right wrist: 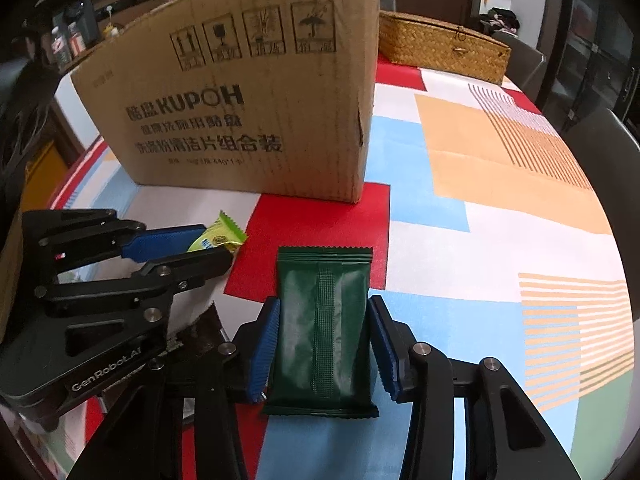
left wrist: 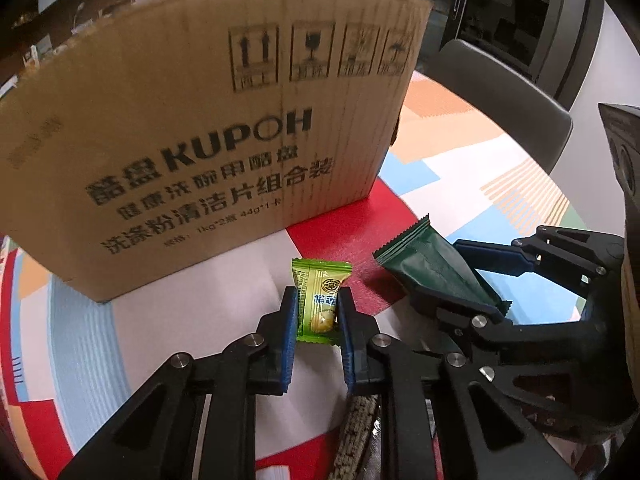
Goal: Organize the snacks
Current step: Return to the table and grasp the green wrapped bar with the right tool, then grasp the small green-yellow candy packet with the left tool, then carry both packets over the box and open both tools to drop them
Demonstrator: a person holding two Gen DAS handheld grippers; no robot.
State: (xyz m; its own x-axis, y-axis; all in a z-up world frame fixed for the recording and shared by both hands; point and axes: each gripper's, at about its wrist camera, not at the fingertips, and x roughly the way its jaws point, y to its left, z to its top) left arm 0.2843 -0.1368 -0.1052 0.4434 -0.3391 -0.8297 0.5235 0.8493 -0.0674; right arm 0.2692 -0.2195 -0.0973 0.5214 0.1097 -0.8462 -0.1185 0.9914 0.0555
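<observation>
Both snacks gripped: green candy point(left wrist: 320, 300) in left gripper point(left wrist: 318, 304), dark packet point(right wrist: 324, 332) in right gripper point(right wrist: 324, 340); cardboard box point(right wrist: 248, 112) far ahead, slightly left.

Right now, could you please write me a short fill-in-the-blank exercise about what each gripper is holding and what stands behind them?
The left gripper is shut on a light ____ candy.
The right gripper holds a dark green ____.
Behind both stands a ____ box printed KUPOH.
Beyond the box sits a woven ____.

Answers: green; packet; cardboard; basket
</observation>
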